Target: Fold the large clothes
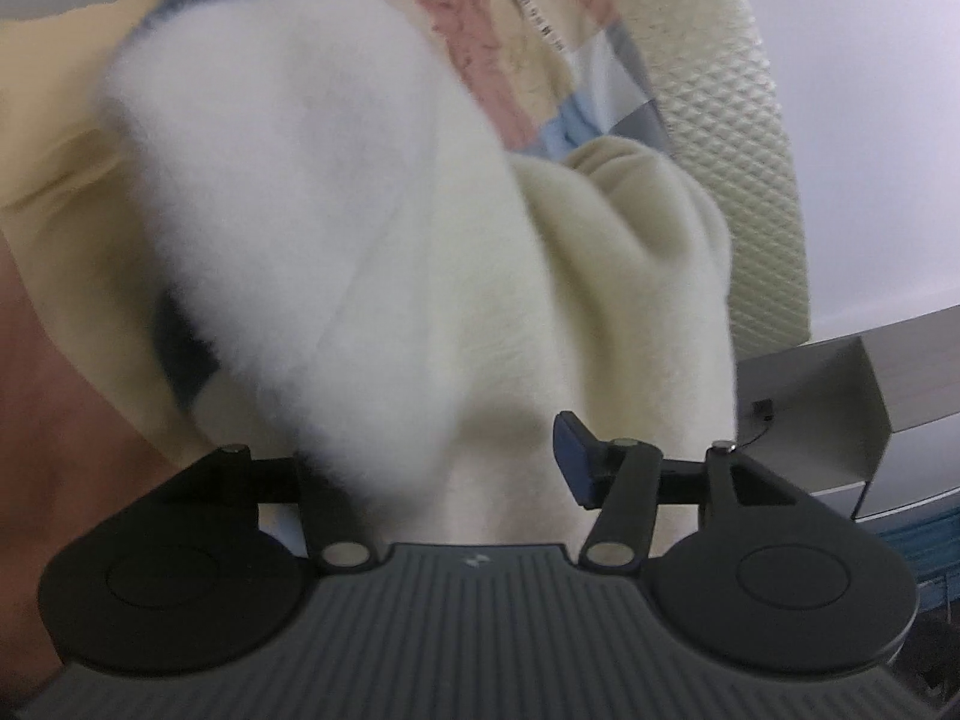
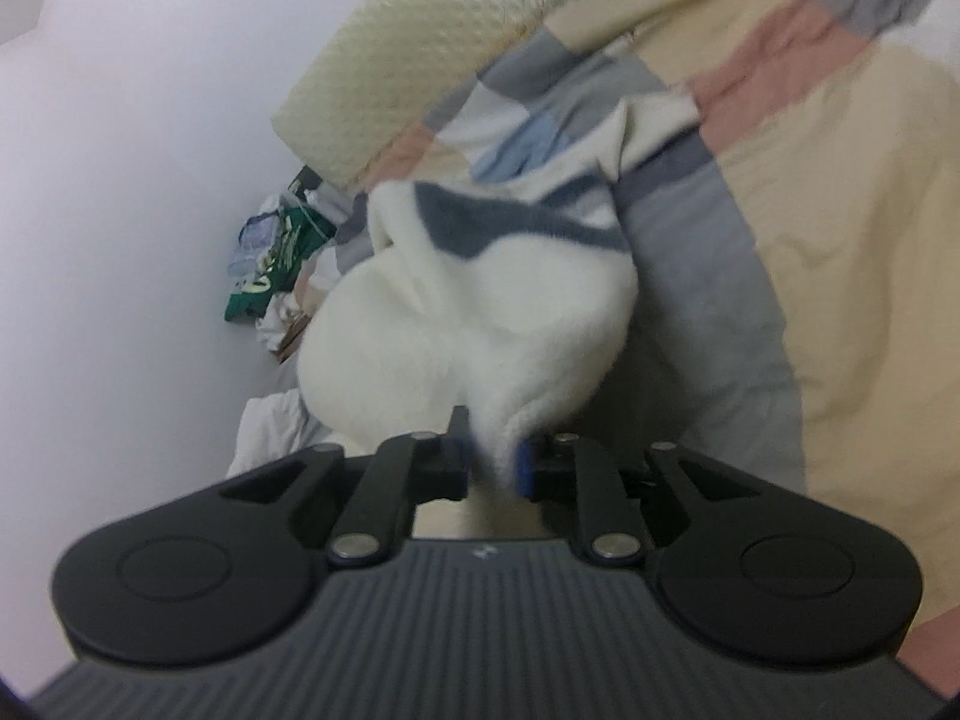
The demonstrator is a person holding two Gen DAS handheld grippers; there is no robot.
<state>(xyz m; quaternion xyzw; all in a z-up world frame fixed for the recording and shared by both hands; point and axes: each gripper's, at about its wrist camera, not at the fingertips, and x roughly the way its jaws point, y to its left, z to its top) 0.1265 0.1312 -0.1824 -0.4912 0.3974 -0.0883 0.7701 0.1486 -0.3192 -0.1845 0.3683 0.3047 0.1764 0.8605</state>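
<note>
the white fleece garment (image 1: pixel 420 276) fills the middle of the left wrist view, bunched and blurred, with its long axis running from the lower middle, at the left gripper (image 1: pixel 438 468), up and away toward the upper left. a fluffy white fold lies on the left and a creamier, creased fold on the right; a dark blue patch shows at its left edge. the left jaws stand wide. the right blue pad is bare and clear of the cloth, while the left finger is hidden under the fluffy fold, so the cloth lies between the jaws but is not pressed.

in the right wrist view the same garment (image 2: pixel 456 324) hangs in a lump just ahead of the right gripper (image 2: pixel 492 462), reaching up and away to a dark blue stripe. the jaws stand narrow, with a pinched edge of fleece between the pads; the blur leaves it unclear whether both pads press on it.

below and beyond lies a bed with a patchwork quilt (image 2: pixel 840 192) of cream, pink, grey and pale blue blocks. a cream padded headboard (image 1: pixel 720 96) with a diamond pattern rises behind it against a plain white wall (image 2: pixel 120 180). a grey shelf (image 1: pixel 840 396) sits at the right in the left view, and a heap of clutter (image 2: pixel 270 264) with a green packet lies by the wall.
</note>
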